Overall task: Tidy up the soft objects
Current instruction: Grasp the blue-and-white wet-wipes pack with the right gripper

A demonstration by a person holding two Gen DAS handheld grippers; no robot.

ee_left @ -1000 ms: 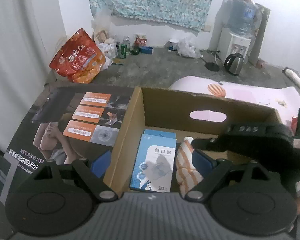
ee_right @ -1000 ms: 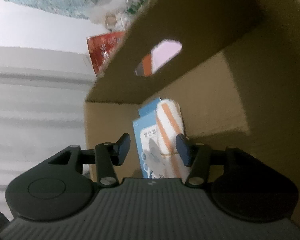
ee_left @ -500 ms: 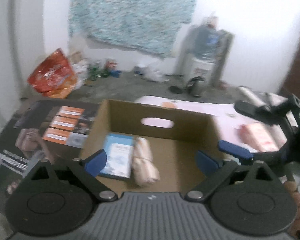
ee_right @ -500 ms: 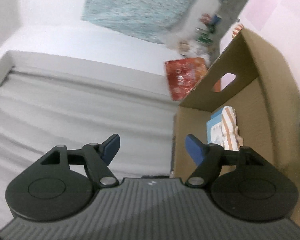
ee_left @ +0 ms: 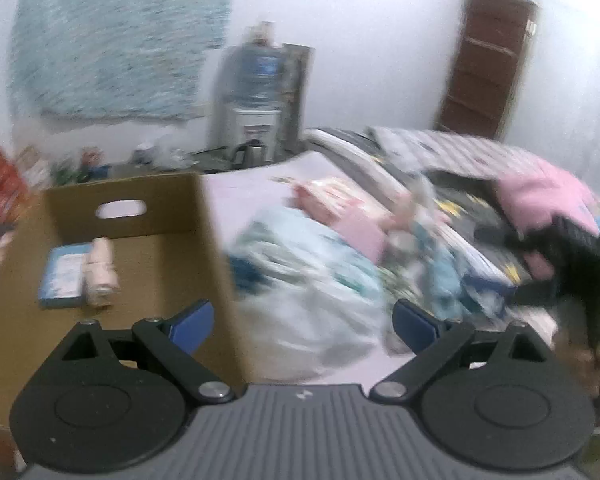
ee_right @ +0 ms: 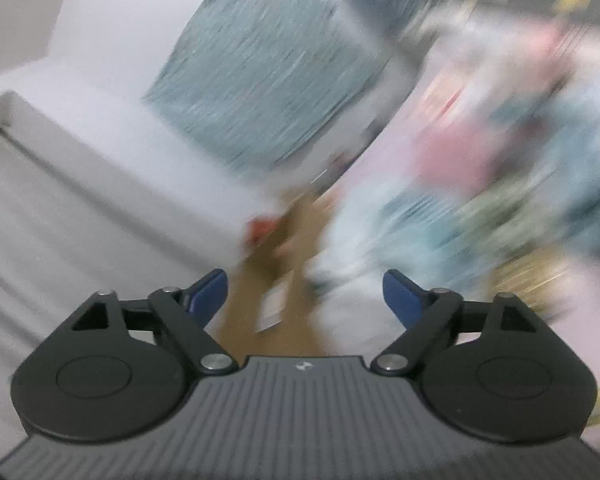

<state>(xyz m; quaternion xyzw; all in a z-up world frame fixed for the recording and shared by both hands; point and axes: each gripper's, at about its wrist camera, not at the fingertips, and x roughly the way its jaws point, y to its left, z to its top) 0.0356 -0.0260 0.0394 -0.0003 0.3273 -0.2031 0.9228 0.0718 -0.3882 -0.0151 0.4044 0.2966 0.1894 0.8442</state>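
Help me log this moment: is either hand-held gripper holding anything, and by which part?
Nothing is held. The left hand-held gripper is open and empty; the right hand-held gripper has its jaws opening with nothing between them.

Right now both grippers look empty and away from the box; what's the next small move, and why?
Probably ease the left gripper down toward the pale plastic-wrapped bundle ahead of it. The cardboard box holds only a blue packet and a striped roll, while soft items remain piled beside it.
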